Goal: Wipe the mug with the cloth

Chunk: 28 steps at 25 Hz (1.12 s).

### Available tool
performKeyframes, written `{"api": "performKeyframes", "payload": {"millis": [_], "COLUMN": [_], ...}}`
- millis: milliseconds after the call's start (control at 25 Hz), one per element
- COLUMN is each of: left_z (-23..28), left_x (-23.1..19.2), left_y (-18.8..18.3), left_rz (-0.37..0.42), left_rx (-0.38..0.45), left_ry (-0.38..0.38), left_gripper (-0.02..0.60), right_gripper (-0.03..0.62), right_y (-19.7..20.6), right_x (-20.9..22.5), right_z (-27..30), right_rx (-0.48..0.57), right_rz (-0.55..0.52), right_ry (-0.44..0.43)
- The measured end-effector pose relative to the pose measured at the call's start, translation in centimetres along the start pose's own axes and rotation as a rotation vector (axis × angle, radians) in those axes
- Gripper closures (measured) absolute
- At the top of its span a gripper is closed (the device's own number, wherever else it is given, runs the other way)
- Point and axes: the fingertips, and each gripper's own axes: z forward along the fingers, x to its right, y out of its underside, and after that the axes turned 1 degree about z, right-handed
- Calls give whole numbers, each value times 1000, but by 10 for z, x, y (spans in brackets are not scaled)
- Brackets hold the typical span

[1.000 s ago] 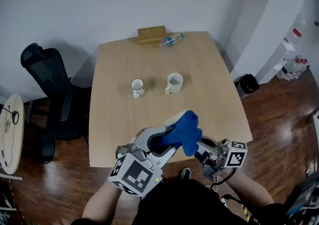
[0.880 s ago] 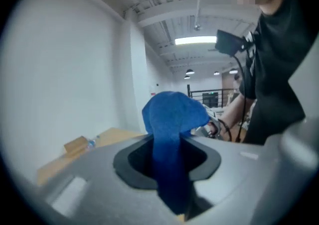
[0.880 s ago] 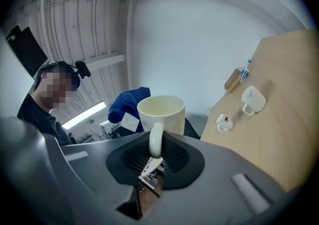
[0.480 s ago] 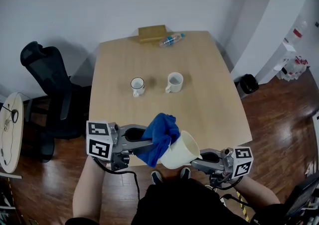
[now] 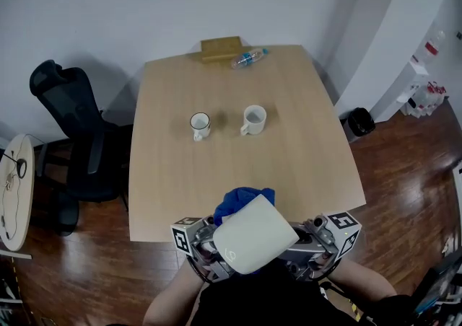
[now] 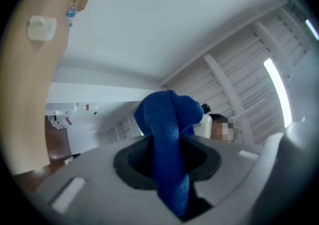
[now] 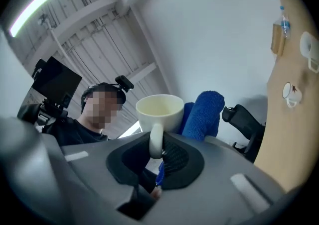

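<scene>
A white mug is held up close under the head camera, bottom end towards it. My right gripper is shut on the mug's handle, and its jaws have just closed a little further on it. In the right gripper view the mug's rim faces a person. My left gripper is shut on a blue cloth, which stands bunched up beside the mug. In the head view the cloth shows just beyond the mug. Both grippers are low there, the left and the right.
On the wooden table stand two more mugs, one with a dark rim and a white one. A plastic bottle and a wooden box lie at its far edge. A black office chair stands left.
The mug has risen towards the head camera and tipped, so its bottom faces up. The left gripper has rolled and moved right, close under the mug, with the cloth behind it.
</scene>
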Motion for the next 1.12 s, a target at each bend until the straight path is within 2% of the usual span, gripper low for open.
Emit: {"api": "performKeyframes", "payload": {"millis": [80,120,200,320,360,480,520,600,680,760,800,880,920,1040,1080,1120], "left_z": [2,1,-5,-24,-25,4,14,21,12,1,-2,-5,-7,-18,-20,-21], "left_x": [0,-1,-3,4,15,52,55,40,5,-34,-49,-72,-81,-97,-98,-97], "left_y": [-5,-8,-18,-58,-72,-92,-92,-85,-68,-48,-38,-20,-15,-7,-5,-5], "left_rz": [3,23,135,472,585,860,954,1200,1507,1776,1865,1991,2078,2393,2457,2487], "left_rx": [103,125,106,13,-19,-119,-172,-348,-630,-897,-976,-1086,-1155,-1368,-1399,-1404], "left_ry": [6,-17,-132,-426,-492,-558,-596,-746,-924,-1029,-1034,-996,-980,-913,-889,-879], "left_gripper": [468,468,468,468,468,468,468,468,468,466,468,468,468,468,468,468], "right_gripper": [549,549,549,549,549,548,548,548,548,548,548,548,548,548,548,548], "right_y": [-6,-9,-13,-21,-24,-33,-36,-39,-41,-42,-41,-39,-38,-34,-33,-32], "right_x": [4,6,11,31,42,79,90,107,122,136,142,150,152,150,147,144], "right_z": [1,-1,-5,-23,-35,-77,-88,-100,-105,-107,-106,-102,-99,-90,-89,-87], "right_rx": [46,63,91,118,128,181,207,267,310,332,338,342,343,357,363,369], "right_rz": [5,1,-4,-19,-23,-3,16,66,101,120,130,149,158,184,190,194], "right_ry": [-2,4,37,173,243,453,497,544,575,608,621,636,636,605,593,582]}}
